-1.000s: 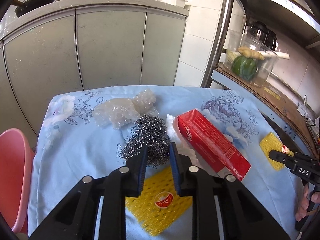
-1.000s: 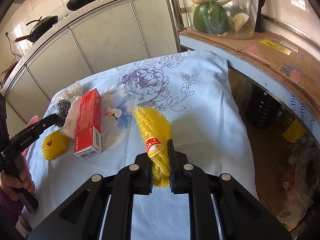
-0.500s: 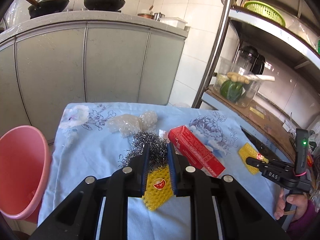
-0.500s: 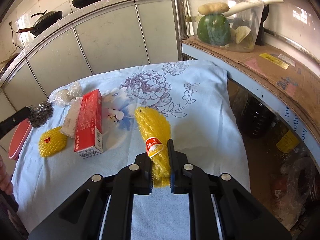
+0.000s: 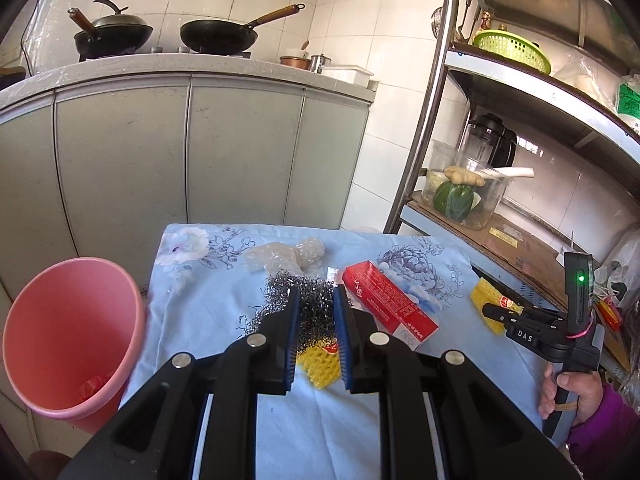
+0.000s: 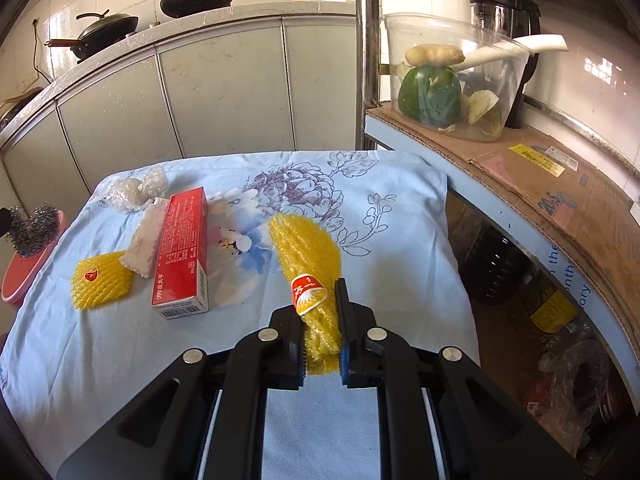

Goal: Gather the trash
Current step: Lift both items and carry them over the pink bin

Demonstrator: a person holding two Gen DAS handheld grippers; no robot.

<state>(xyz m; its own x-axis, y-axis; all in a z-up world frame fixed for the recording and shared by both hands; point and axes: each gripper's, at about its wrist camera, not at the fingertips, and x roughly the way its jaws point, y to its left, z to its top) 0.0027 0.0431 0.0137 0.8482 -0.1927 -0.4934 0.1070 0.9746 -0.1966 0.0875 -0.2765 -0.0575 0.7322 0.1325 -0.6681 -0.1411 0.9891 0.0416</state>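
Note:
My left gripper is shut on a steel wool ball and holds it lifted above the table; the ball also shows at the far left of the right wrist view, over the pink bin. My right gripper is shut on a long yellow foam net that lies on the blue flowered cloth. A red box, a small yellow foam net, a white foam piece and crumpled clear plastic lie on the cloth.
A pink bin stands on the floor left of the table, with some red trash inside. A metal shelf with a clear bowl of vegetables stands right of the table. Grey cabinets with woks lie behind.
My left gripper has closed on the steel wool ball and lifted it up and back from the table, towards the pink bin. My right gripper has stayed shut on the long yellow net.

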